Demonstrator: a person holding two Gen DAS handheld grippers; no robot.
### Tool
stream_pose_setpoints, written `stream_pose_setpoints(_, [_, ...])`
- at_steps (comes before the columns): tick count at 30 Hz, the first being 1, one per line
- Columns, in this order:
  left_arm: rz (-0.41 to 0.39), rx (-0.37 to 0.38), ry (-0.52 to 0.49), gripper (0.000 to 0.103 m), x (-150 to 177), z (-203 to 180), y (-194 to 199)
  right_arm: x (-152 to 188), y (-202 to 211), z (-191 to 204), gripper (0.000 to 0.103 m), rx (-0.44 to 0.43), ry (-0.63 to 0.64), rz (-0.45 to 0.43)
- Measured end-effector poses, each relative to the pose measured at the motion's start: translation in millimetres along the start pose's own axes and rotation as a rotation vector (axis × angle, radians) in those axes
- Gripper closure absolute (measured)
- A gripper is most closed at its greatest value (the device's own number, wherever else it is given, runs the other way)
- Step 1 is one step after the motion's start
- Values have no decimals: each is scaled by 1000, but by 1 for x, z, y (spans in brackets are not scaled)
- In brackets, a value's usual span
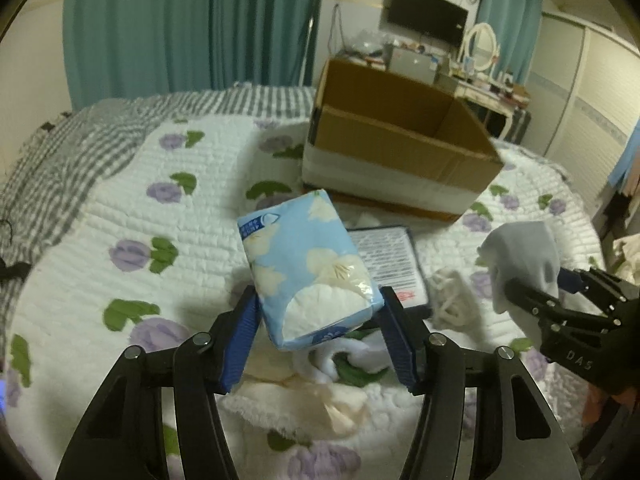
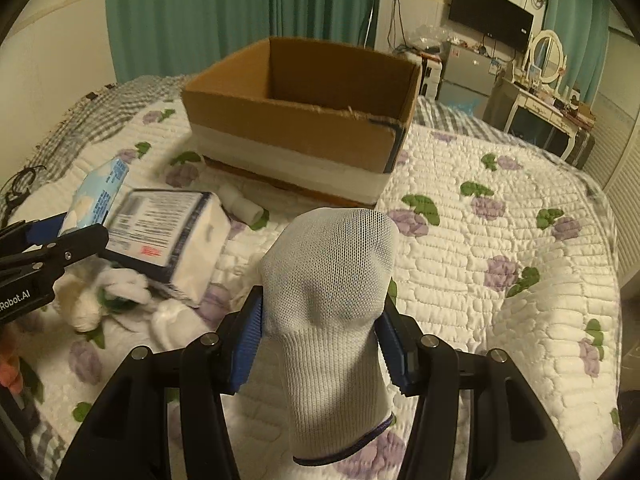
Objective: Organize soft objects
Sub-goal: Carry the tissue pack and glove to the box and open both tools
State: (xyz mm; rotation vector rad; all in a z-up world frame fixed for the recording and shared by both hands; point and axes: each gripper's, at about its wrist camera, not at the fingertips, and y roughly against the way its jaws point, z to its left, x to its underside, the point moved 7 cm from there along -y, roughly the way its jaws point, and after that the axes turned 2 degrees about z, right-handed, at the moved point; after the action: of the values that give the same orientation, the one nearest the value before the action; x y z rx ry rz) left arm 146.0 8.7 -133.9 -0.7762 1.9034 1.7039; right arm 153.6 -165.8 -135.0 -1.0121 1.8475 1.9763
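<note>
My left gripper (image 1: 318, 312) is shut on a light blue tissue pack (image 1: 304, 264) with white flowers and holds it above the bed. My right gripper (image 2: 320, 316) is shut on a white knit sock (image 2: 328, 308) that stands up between its fingers. The right gripper shows at the right of the left wrist view (image 1: 560, 304) with the sock (image 1: 524, 252). The left gripper shows at the left of the right wrist view (image 2: 52, 248) with the pack (image 2: 96, 192). An open cardboard box (image 1: 400, 148) stands on the bed ahead, also in the right wrist view (image 2: 296, 120).
A dark-edged tissue pack (image 2: 168, 232) lies on the quilt (image 2: 500, 220) near the box. White socks and cloth pieces (image 2: 120, 284) lie beside it, with a rolled white piece (image 2: 244, 204). A cream towel (image 1: 304, 404) lies under my left gripper. A dresser (image 2: 544, 96) stands beyond the bed.
</note>
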Motion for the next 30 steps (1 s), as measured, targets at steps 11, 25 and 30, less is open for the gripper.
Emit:
stream_pose_setpoints(11, [-116,-4,-109,45,-23,-25,72,-15,76,14,50,-21,-2,-109])
stream_pose_setpoints(25, [-219,21,-213,45,-91,-69,96,-78,162,1,50,26,52,-276])
stream_pose_setpoints(30, [-241,30,-206,45,-128,-67,77,-110,166,-14,50,-7,27,-301])
